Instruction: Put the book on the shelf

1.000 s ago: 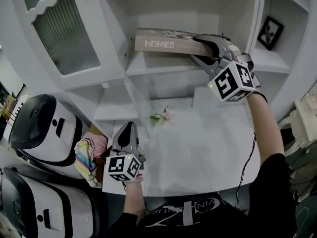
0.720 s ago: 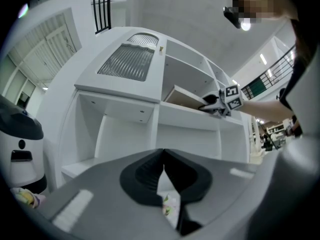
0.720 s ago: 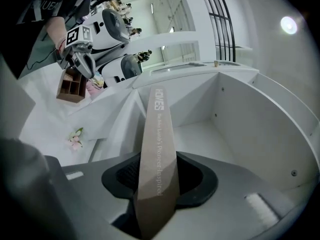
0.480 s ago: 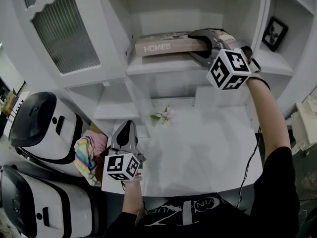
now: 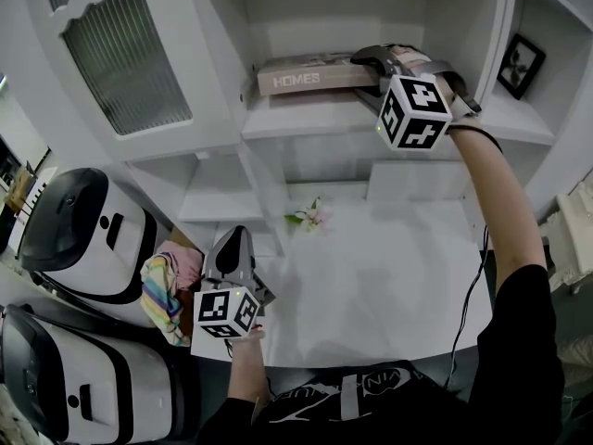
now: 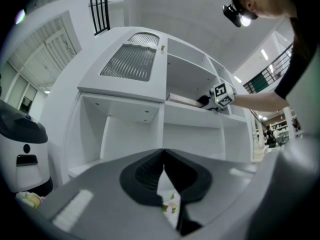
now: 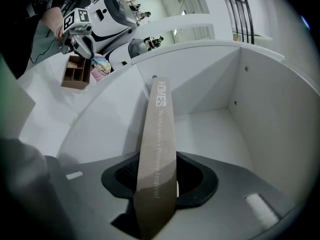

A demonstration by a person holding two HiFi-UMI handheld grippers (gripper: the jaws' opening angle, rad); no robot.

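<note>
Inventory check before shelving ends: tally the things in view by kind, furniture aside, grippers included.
Book: 1
Framed picture: 1
Flower sprig: 1
White machines: 2
Multicoloured cloth: 1
Wooden box: 1
Grippers (left gripper, right gripper): 2
Total: 9

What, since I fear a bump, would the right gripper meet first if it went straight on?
The book held by the right gripper leads. It would likely meet the compartment's far side wall first, though depth is unclear.
</note>
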